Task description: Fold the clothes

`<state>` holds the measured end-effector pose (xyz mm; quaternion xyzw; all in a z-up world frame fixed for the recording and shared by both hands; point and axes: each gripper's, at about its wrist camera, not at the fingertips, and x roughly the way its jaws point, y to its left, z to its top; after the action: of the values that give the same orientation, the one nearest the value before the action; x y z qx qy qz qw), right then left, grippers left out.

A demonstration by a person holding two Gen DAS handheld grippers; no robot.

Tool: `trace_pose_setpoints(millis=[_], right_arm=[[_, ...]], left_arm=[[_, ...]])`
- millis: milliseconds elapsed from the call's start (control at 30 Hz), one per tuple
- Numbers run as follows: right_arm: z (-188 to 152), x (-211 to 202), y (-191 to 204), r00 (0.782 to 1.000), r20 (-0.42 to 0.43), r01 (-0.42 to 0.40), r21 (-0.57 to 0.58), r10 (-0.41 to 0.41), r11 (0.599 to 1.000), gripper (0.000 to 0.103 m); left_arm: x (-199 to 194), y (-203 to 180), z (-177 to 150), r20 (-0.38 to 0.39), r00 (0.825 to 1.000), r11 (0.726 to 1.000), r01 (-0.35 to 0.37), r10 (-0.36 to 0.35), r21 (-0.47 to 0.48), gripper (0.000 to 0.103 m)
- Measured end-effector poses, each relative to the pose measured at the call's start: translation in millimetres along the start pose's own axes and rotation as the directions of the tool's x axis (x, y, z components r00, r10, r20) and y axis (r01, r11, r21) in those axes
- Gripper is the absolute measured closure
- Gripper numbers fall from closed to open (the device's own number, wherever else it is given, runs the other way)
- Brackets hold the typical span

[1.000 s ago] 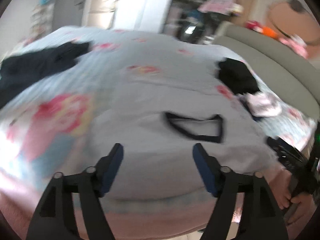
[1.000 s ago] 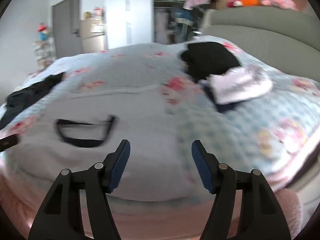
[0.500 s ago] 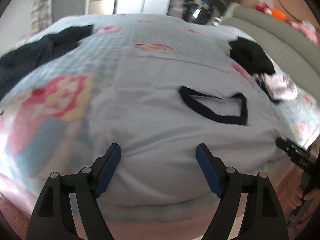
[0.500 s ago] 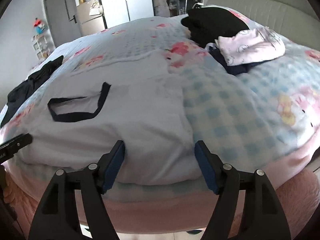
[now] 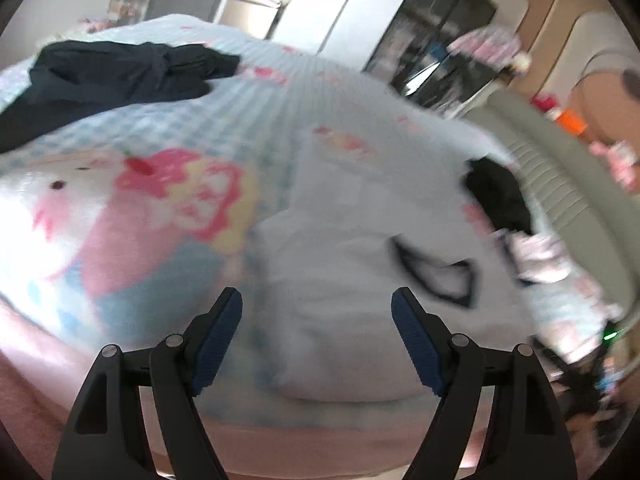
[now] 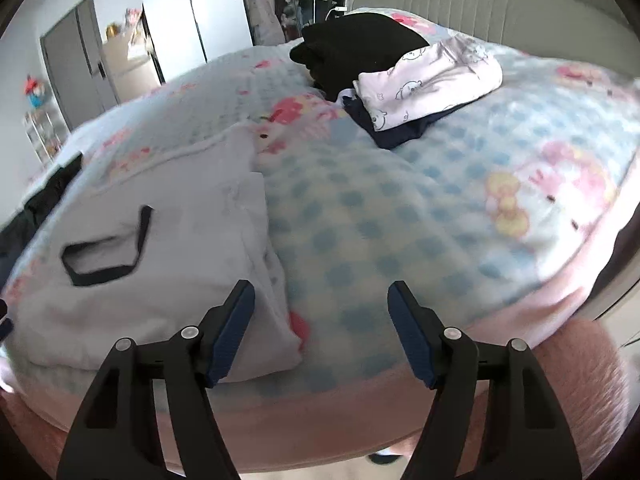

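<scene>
A pale grey T-shirt point(image 5: 352, 280) with a dark neckline point(image 5: 440, 276) lies flat on the bed, collar toward the near edge. My left gripper point(image 5: 316, 300) hangs open just above the shirt's left edge, which runs between its fingers untouched. In the right wrist view the same T-shirt point(image 6: 160, 280) ends at its right edge by the left finger of my right gripper point(image 6: 320, 292). That gripper's jaws are closing slightly, with only the shirt's corner and the checked blanket point(image 6: 400, 220) below them and nothing pinched.
A loose black garment point(image 5: 120, 76) lies at the far left of the bed. Near the grey headboard point(image 6: 480, 4) sit a folded black pile point(image 6: 360, 44) and a pink printed folded garment point(image 6: 432, 76) on a navy one. A person's arm point(image 5: 600, 92) shows at top right.
The grippers have spread apart: the left slid to the shirt's left edge, the right to its right edge. Both rolled and sank closer to the bed. Nothing was taken hold of.
</scene>
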<state>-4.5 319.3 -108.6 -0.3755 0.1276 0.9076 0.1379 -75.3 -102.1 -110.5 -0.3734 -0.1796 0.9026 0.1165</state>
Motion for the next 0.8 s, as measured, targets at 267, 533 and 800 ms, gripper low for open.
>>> trace_pose_setpoints(millis=[267, 533, 800], right_arm=[[-9.3, 10.4, 32.6, 0.999, -0.03, -0.026, -0.138, 0.022, 0.99, 0.033], [0.2, 3.1, -5.9, 1.0, -0.001, 0.024, 0.044, -0.024, 0.999, 0.033], [-9.1, 11.3, 21.5, 0.995, -0.05, 0.082, -0.147, -0.09, 0.986, 0.033]], left_arm=[[24.9, 9.7, -14.7, -0.065, 0.985, 0.987, -0.157, 0.158, 0.021, 0.023], [-8.4, 37.3, -2.6, 0.055, 0.994, 0.986, -0.09, 0.098, -0.14, 0.024], [-3.9, 21.3, -18.1, -0.026, 0.967, 0.967, -0.254, 0.254, 0.025, 0.029]])
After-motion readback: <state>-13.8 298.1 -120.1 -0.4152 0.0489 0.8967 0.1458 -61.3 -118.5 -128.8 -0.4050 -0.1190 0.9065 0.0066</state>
